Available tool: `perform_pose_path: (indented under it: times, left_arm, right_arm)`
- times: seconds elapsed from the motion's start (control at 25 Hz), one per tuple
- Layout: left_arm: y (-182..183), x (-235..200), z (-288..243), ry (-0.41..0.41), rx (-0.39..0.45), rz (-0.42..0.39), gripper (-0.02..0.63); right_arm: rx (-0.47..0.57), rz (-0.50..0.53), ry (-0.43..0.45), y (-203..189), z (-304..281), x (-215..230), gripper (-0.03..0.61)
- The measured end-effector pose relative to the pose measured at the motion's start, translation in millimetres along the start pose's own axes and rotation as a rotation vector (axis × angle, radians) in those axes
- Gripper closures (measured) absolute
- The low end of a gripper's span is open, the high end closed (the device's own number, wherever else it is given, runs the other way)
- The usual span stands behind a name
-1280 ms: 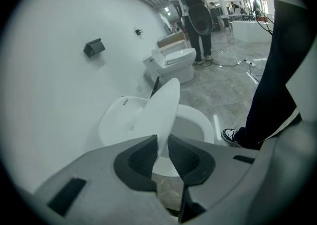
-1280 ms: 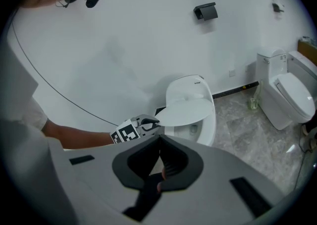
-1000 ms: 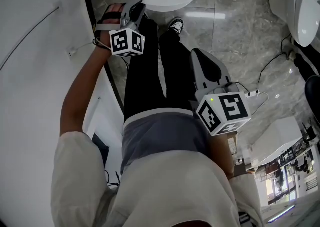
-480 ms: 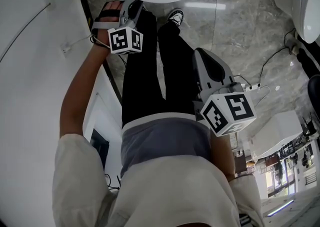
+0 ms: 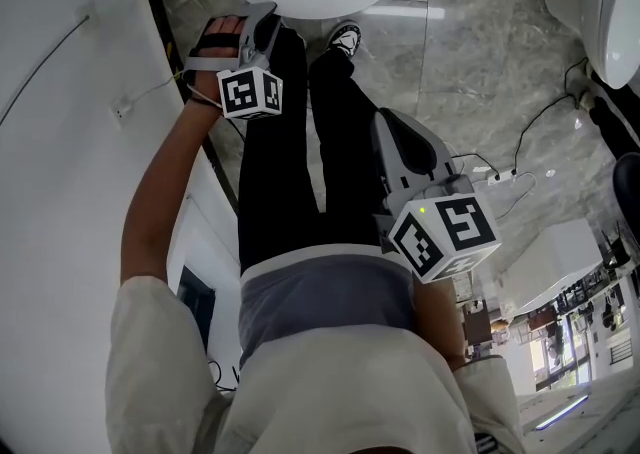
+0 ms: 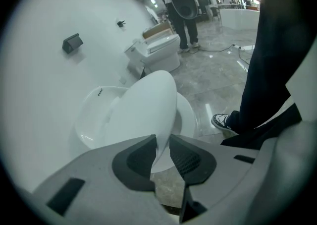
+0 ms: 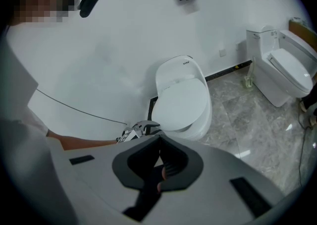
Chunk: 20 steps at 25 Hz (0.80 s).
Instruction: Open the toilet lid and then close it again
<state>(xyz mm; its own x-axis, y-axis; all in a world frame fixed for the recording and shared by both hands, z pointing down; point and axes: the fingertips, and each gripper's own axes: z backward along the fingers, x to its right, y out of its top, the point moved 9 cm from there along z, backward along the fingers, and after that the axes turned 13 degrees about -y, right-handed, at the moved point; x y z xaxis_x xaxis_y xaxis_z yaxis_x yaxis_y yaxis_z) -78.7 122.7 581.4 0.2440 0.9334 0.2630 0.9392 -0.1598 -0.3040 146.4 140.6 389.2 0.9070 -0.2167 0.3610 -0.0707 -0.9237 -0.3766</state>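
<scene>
right now the left gripper point(image 6: 162, 144) is holding the front edge of the white toilet lid point(image 6: 148, 105), and its jaws are opening a little around it. the lid is leaning low over the toilet bowl point(image 6: 94, 115). the right gripper point(image 7: 159, 145) is hanging beside the person's leg point(image 5: 340, 142), jaws pressed together, holding nothing.

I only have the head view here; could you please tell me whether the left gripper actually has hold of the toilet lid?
Observer: Yes. In the left gripper view the toilet lid's thin front edge stands between the left gripper's pads, though its jaws are opening.
Operator: Thank you. Is the lid down yet?
Observer: Not quite. It is tilted, partly raised above the bowl.
Operator: And the right gripper?
Observer: The right gripper is shut, with nothing between its jaws.
</scene>
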Motion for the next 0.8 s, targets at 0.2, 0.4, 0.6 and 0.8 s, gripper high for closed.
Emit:
perform_pose_path:
  times: [0.2,0.4,0.6,0.8]
  left_arm:
    - [-5,4,-15,-0.037,-0.026,0.001,0.537]
    - [-9,9,-29,-0.082,-0.050,0.010,0.532]
    - [-13,14,-41,-0.133,-0.064,-0.003,0.532]
    - [-15,14,-52,-0.176,-0.076,0.006,0.532]
  right_arm:
    - [-0.008,0.000,-0.013,-1,-4,0,0.568]
    - [-0.014,0.000,-0.023,2,-7,6,0.568]
    - [-0.011,-0.002,-0.028,4,-10,8,0.568]
    - [-0.015,0.006,-0.028,7,-13,9,0.568]
